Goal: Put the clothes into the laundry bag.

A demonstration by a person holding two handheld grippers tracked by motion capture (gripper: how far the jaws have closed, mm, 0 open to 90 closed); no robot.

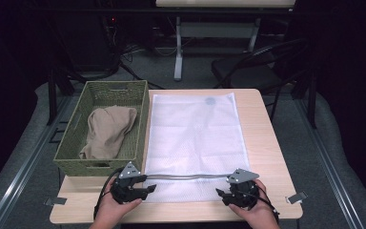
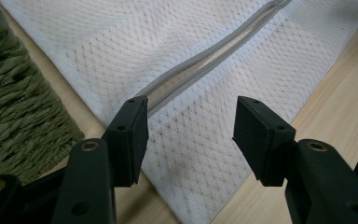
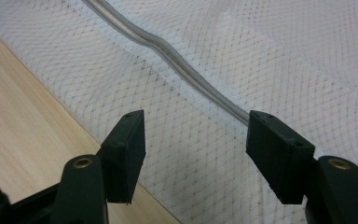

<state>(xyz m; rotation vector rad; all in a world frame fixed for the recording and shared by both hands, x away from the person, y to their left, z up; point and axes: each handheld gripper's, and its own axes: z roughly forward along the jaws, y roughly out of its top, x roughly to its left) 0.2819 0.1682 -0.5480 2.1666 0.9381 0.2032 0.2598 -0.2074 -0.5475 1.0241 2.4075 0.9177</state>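
Mesh laundry bag lies flat along the desk's near edge, its zipper running crosswise between my left tongs and right tongs, both open, holding nothing.

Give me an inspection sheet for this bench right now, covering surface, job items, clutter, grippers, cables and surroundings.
Surface: light wooden table, dry and flat.
Job's things: white mesh laundry bag lying flat; its grey zipper runs across the near end and gapes slightly.
Other items: green woven basket at the table's left, holding a beige garment.
Clutter: two metal clips at the table's near corners.
Grippers: left gripper and right gripper both open, poised over the bag by the zipper, nothing between the pads.
Cables: black cable trailing from the left gripper.
Surroundings: dark room, black chair and another desk behind.
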